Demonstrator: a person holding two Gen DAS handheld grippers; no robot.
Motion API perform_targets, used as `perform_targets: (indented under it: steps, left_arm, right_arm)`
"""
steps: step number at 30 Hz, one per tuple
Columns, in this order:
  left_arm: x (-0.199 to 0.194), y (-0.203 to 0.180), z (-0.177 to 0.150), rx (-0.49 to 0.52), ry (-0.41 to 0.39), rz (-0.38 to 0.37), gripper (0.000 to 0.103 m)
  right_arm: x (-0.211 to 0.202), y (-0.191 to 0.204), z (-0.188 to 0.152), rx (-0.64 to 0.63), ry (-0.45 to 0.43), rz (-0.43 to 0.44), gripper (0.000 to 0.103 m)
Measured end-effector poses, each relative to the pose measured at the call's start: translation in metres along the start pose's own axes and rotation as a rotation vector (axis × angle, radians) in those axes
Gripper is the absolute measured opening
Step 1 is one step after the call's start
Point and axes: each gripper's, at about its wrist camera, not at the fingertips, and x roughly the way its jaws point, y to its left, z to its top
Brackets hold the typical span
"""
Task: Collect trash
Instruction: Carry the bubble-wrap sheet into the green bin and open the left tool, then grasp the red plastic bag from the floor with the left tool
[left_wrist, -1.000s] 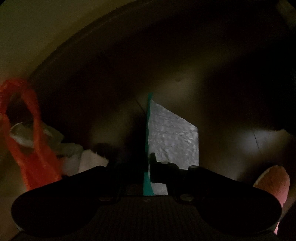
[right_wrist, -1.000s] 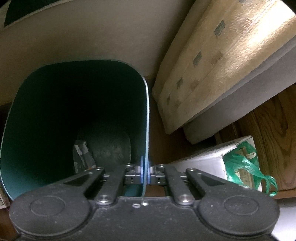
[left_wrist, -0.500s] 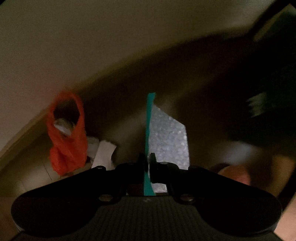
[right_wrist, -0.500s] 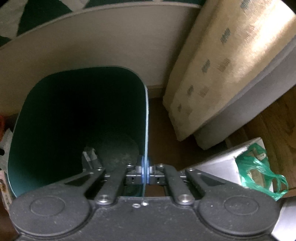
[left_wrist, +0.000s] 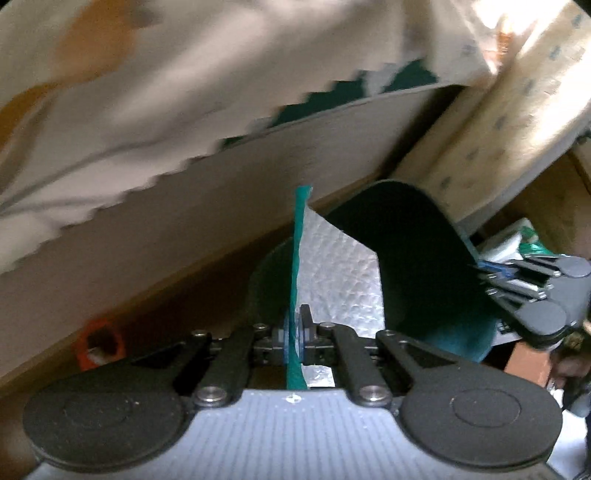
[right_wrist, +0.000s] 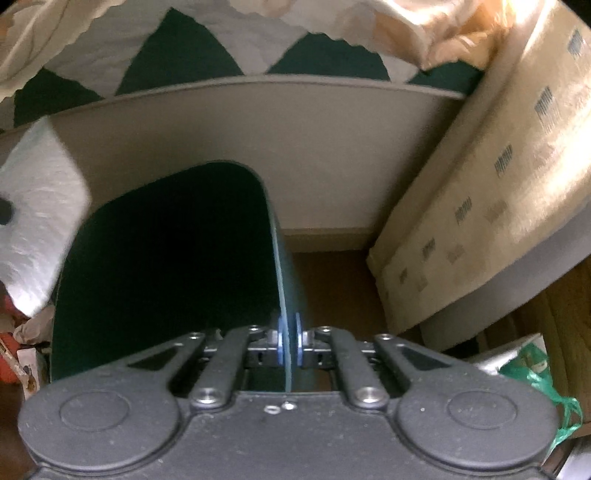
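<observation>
My left gripper (left_wrist: 293, 332) is shut on a silver bubble mailer with a teal edge (left_wrist: 340, 273), which stands upright between the pads. Just behind the mailer is the open mouth of a dark green trash bin (left_wrist: 406, 258). My right gripper (left_wrist: 480, 273) grips the bin's rim at the right. In the right wrist view the right gripper (right_wrist: 290, 341) has the bin's (right_wrist: 166, 258) thin wall between its pads, and its jaws are opening slightly. The mailer (right_wrist: 33, 221) shows blurred at the left edge, beside the bin's mouth.
A pale bed board (right_wrist: 258, 140) runs behind the bin, with a scalloped quilt (left_wrist: 147, 92) hanging over it. A patterned mattress (right_wrist: 480, 203) leans at the right. An orange bag (left_wrist: 98, 343) lies low left, and a green bag on a white box (right_wrist: 532, 373) low right.
My left gripper has risen with the mailer out of the dark space by the orange bag up to the bin's mouth. The mailer has come into the right wrist view at the left.
</observation>
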Motion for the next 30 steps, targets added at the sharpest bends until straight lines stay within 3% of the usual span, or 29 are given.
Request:
perform_targets:
  steps: [2, 9, 15, 23, 28, 30]
  left_arm:
    - [0.014, -0.015, 0.003, 0.025, 0.002, 0.002, 0.004]
    - [0.085, -0.058, 0.006, 0.082, 0.121, -0.024, 0.004]
    - [0.146, -0.087, 0.004, 0.144, 0.217, 0.014, 0.004]
    - [0.178, -0.105, 0.000, 0.178, 0.289, 0.030, 0.006]
    - [0.178, -0.106, -0.003, 0.172, 0.290, -0.007, 0.024]
    - [0.172, -0.109, -0.004, 0.186, 0.263, -0.015, 0.037]
  right_arm:
    - [0.002, 0.005, 0.002, -0.024, -0.007, -0.025, 0.005]
    - [0.008, 0.003, 0.001, -0.031, -0.014, -0.049, 0.004]
    - [0.011, -0.010, -0.009, 0.028, -0.013, -0.069, 0.003]
    - [0.020, -0.027, -0.016, 0.092, -0.004, -0.064, 0.002]
    - [0.022, -0.030, -0.020, 0.113, 0.000, -0.053, 0.002]
    - [0.021, -0.030, -0.020, 0.113, 0.003, -0.049, 0.002]
